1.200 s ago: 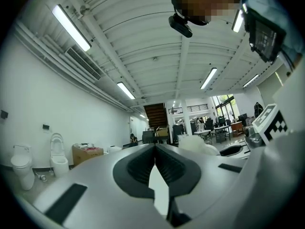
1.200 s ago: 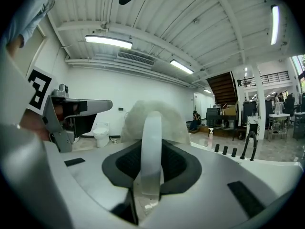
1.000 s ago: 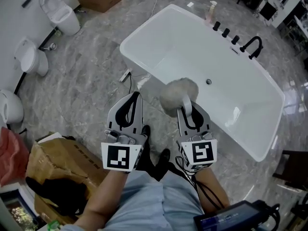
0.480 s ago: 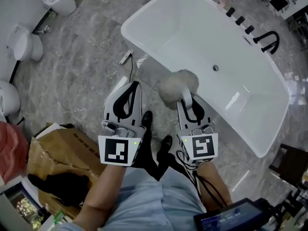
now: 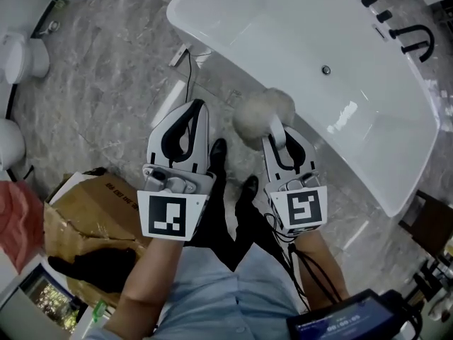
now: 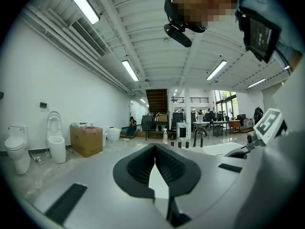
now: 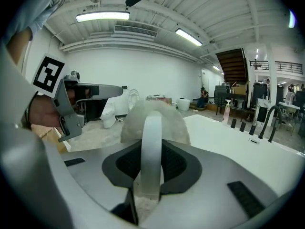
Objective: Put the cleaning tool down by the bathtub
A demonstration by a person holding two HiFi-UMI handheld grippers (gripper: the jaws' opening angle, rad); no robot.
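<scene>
one cleaning tool grasped by right gripper | left gripper clenched, empty | near bathtub

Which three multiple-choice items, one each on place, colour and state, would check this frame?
1. The cardboard box lies: A in the tub; B on the floor, lower left in the head view; C on a chair.
2. The faucet is: A gold; B white; C black.
3. The cleaning tool is: A on the floor; B clamped in the right gripper; C in the tub.
B, the box rests on the marbled floor; C, its curved spout shows black; B, the jaws pinch its white handle.
</scene>
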